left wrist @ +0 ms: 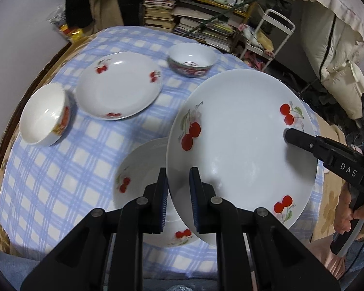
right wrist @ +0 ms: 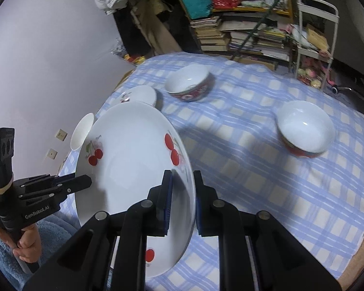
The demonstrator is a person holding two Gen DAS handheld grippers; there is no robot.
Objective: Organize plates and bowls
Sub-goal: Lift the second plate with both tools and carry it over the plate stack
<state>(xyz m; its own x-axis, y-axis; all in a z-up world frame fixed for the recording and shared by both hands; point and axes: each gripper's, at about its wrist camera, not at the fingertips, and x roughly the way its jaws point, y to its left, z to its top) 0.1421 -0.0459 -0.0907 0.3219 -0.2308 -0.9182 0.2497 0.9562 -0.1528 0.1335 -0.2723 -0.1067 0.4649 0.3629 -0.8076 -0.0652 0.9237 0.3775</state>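
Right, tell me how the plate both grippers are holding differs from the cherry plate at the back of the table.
The held plate is tilted and off the checked cloth, its rim clamped by the left gripper and the right gripper; the back plate lies flat and untouched. The held plate looks larger, though it is nearer. Both are white with red cherries.

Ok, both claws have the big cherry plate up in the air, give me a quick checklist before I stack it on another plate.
1. Left claw clamped on the big cherry plate rim: ok.
2. Right claw clamped on the opposite rim: ok.
3. Plate lifted off the checked tablecloth: ok.
4. Plate held level: not ok, it tilts.
5. Stacking target free: ok, the far cherry plate is bare; the near cherry plate lies partly under the held one.
6. Bowls out of the path: cannot tell; the red-patterned bowl and the orange-patterned bowl flank the far plate.
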